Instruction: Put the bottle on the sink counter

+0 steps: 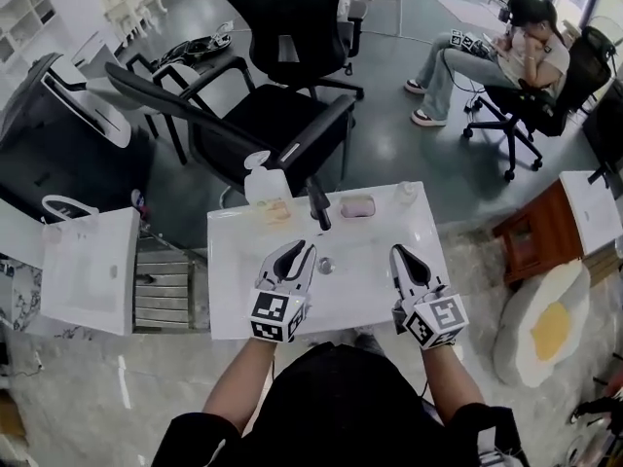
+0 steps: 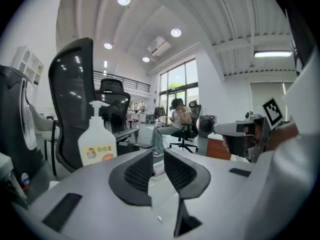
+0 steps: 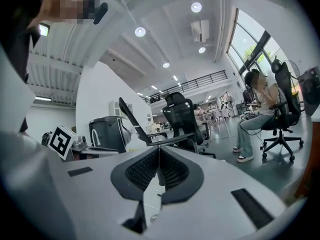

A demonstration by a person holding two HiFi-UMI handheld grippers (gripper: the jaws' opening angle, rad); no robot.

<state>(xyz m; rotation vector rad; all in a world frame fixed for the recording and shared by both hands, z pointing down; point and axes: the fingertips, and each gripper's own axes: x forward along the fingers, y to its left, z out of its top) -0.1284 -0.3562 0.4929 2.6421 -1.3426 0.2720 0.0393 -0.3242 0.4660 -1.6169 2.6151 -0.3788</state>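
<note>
White bottle (image 1: pixel 265 181), white sink counter (image 1: pixel 234 261), black chair (image 1: pixel 282 115).

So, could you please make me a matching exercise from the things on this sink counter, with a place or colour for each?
Things:
1. pump bottle
2. faucet
3. soap bar
4. drain

Place or colour:
A. silvery, low in the basin
B. white, at the back left of the sink counter
C. pink, on the back rim
D. black, at the back middle

Pairs: 1-B, 2-D, 3-C, 4-A
</note>
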